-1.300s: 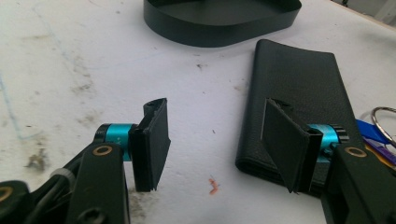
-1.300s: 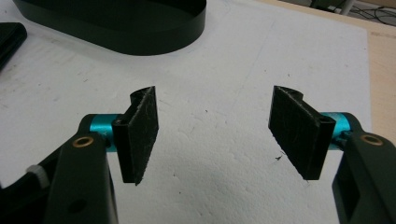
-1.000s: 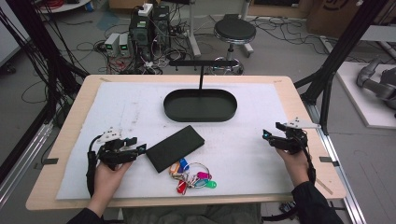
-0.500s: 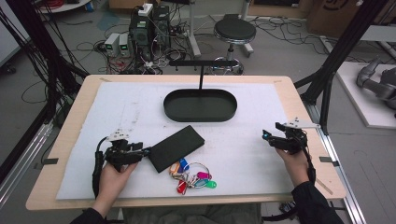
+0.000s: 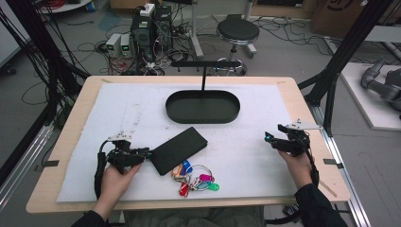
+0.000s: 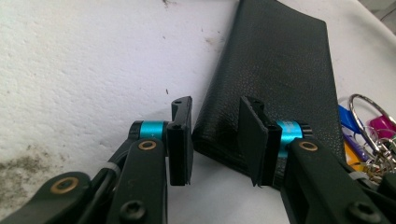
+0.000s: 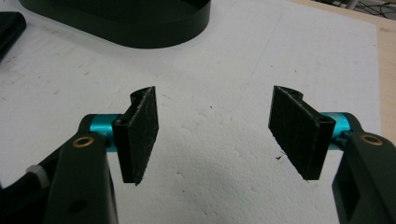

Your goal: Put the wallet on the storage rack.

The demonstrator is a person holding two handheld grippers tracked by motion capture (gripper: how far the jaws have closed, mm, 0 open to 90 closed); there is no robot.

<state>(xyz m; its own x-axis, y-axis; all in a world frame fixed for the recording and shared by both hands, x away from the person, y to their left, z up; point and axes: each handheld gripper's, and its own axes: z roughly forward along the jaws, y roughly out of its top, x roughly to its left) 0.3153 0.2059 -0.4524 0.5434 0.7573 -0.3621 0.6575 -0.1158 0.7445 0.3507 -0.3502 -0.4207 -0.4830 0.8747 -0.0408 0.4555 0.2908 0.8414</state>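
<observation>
A black leather wallet point(image 5: 179, 150) lies slanted on the white mat, and a key ring with coloured tags point(image 5: 196, 178) sits just in front of it. My left gripper point(image 5: 142, 153) is at the wallet's near left end. In the left gripper view the left gripper point(image 6: 217, 140) is open, with the corner of the wallet point(image 6: 275, 56) between its jaws and the right jaw over the leather. The keys point(image 6: 369, 126) lie just to the right. My right gripper point(image 5: 272, 140) rests at the right of the mat; the right gripper point(image 7: 215, 135) is wide open over bare mat.
A black oval tray point(image 5: 202, 106) with a T-shaped stand behind it sits at the back middle of the mat, and its wall point(image 7: 140, 28) appears in the right gripper view. The wooden table edge point(image 5: 307, 109) borders the white mat point(image 5: 250, 156).
My left gripper has slid right along the mat until its jaws reached the wallet's end. The right gripper, wallet and keys have stayed where they were.
</observation>
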